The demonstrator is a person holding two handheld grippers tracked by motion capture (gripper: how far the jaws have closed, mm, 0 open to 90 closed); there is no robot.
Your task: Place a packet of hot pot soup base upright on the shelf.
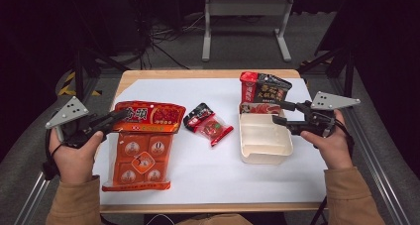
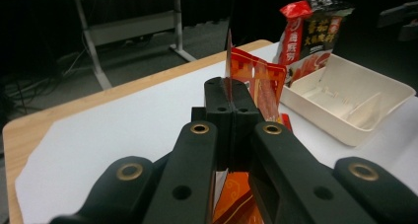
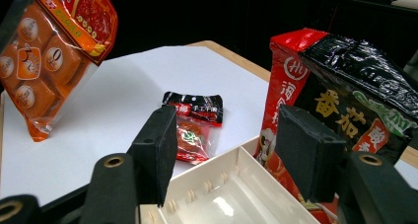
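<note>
Nearest the camera in the high view, at the lower left of the frame, the left gripper point(image 1: 115, 117) has its jaws clamped together on the top edge of the large orange bag point(image 1: 142, 145); in the left gripper view the pads meet on a thin fold of the printed film, a sensible place to pinch because the sealed header is flat and stiff while the body is bulky with wrapped blocks. The bag's lower end hangs toward the white sheet point(image 1: 208, 170) at the lower left, and the right gripper view shows it tilted and lifted clear at the upper left of that frame, so I judge it is being carried. At the right of the high view the right gripper point(image 1: 281, 113) hovers with its jaws apart over the near rim of the white divided tray point(image 1: 265, 140), gripping nothing; it seems posted there to steady the tray or receive what comes. In the middle of the sheet lies the small red and black sachet point(image 1: 208, 124), apart from both. Farthest back, at the upper right, the red and black bag point(image 1: 263, 88) stands leaning just behind the tray.
</note>
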